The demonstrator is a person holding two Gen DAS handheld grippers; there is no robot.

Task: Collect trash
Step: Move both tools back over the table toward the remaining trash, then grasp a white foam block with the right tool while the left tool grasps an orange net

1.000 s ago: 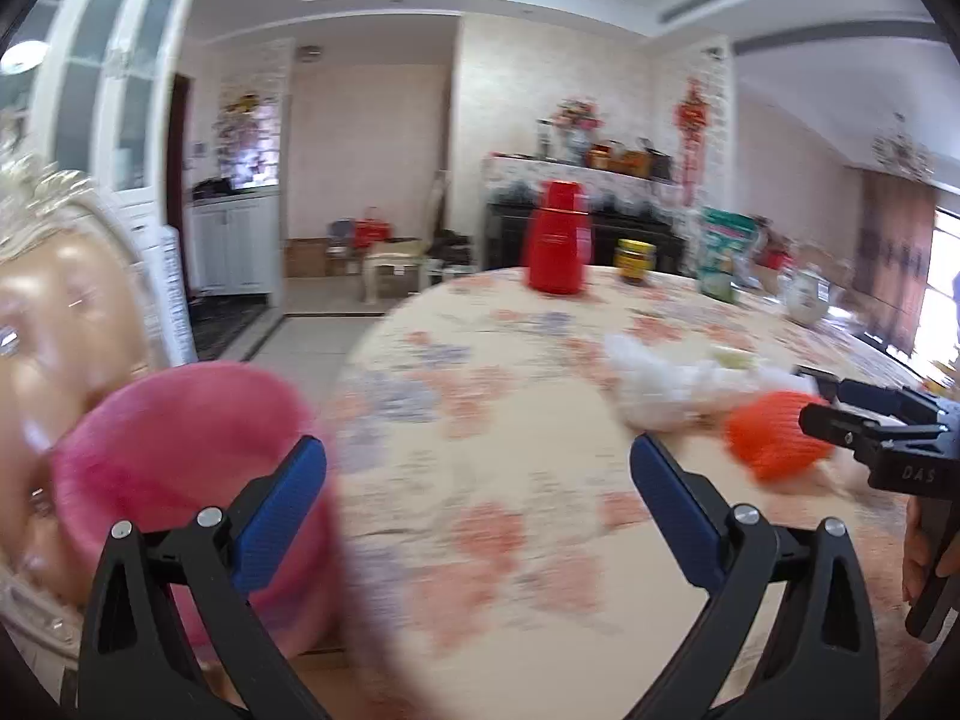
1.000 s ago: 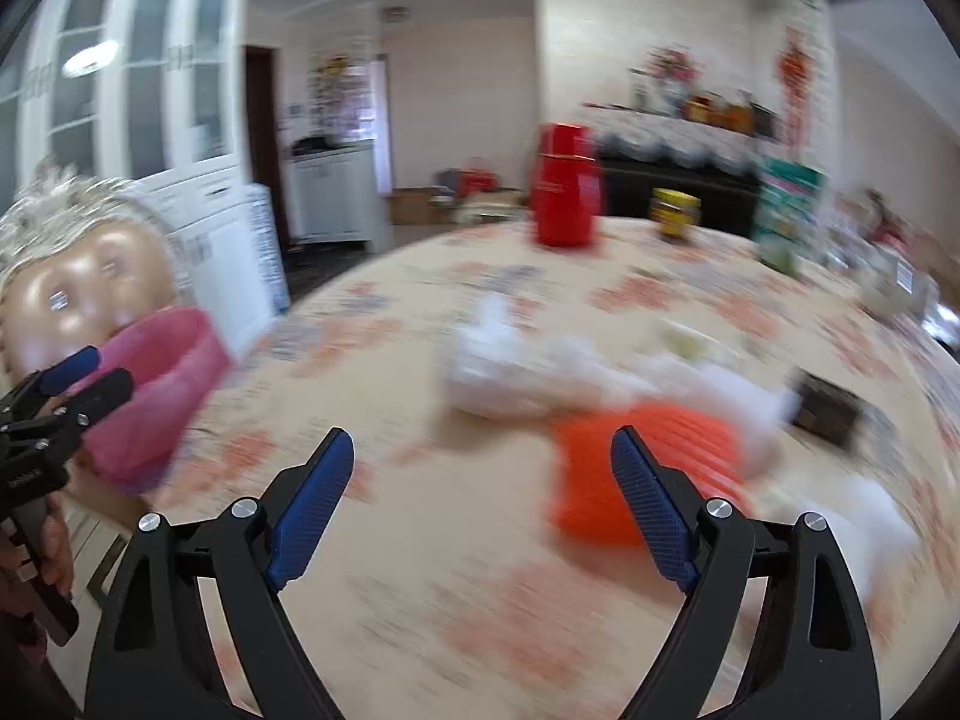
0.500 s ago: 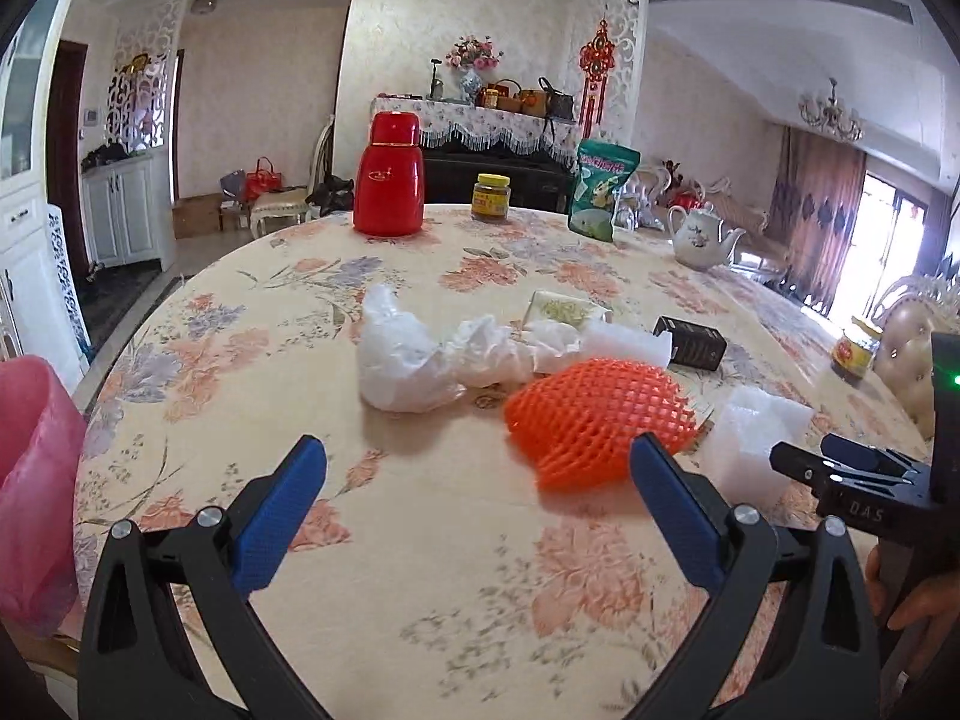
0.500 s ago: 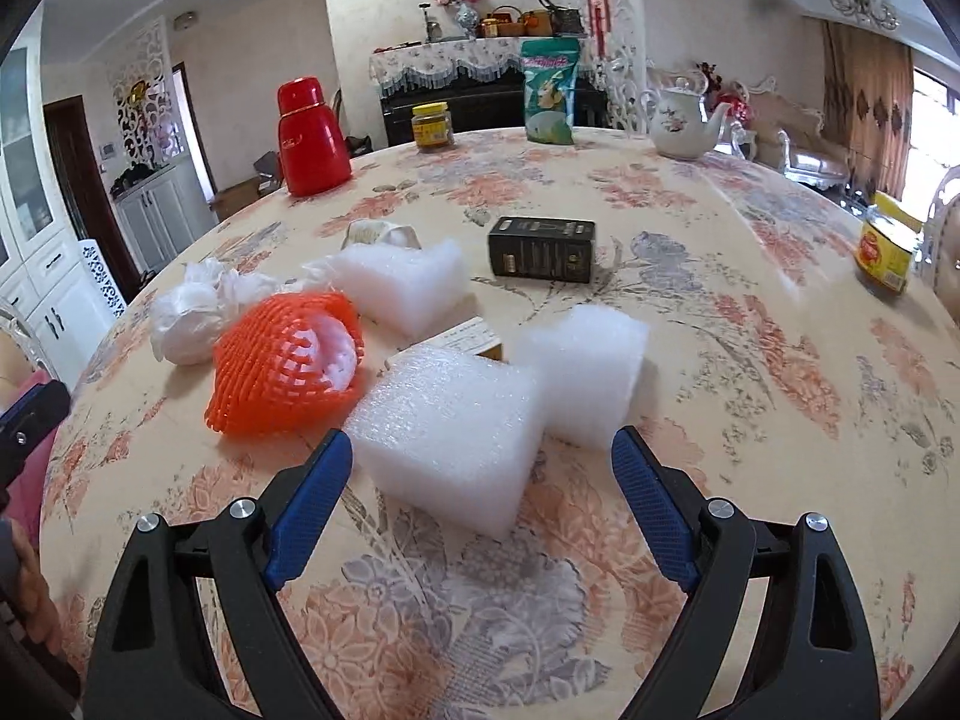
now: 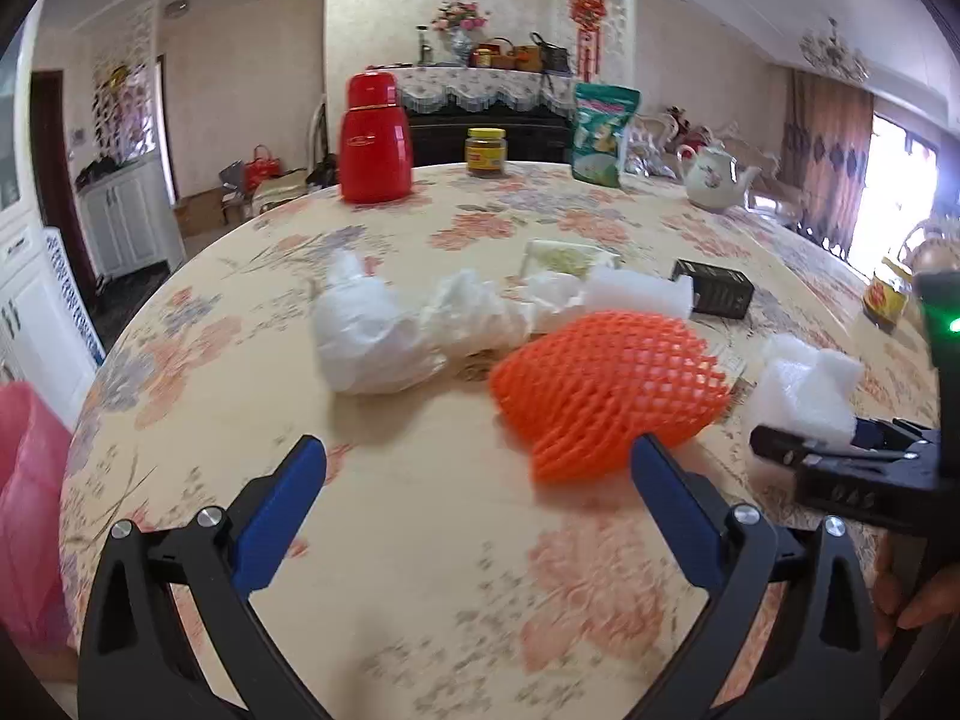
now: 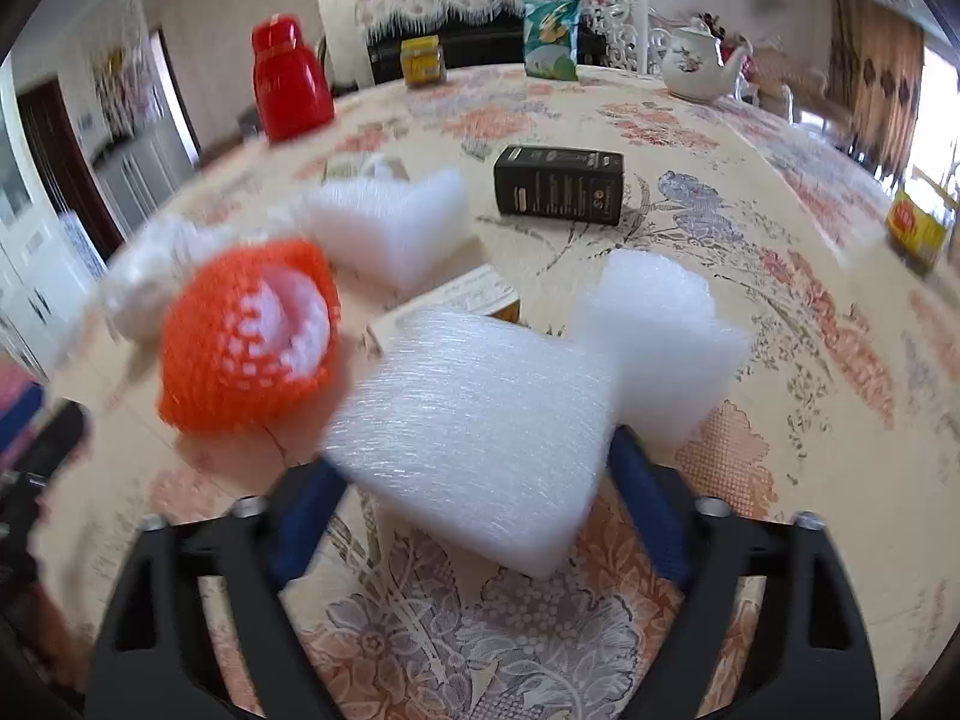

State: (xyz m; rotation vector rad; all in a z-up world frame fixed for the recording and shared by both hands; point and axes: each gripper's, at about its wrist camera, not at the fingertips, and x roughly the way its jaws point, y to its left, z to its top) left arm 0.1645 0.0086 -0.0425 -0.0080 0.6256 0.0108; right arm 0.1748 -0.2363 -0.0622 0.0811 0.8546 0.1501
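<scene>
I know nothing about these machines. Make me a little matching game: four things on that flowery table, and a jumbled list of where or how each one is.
Things:
1. orange foam fruit net
2. white foam block
3. flat black carton
4. red thermos flask

Places or states:
A. standing upright at the far edge
B. between the right tongs
C. lying flat mid-table
D. ahead of the open left tongs

Pairs: 1-D, 2-B, 3-C, 4-A
</scene>
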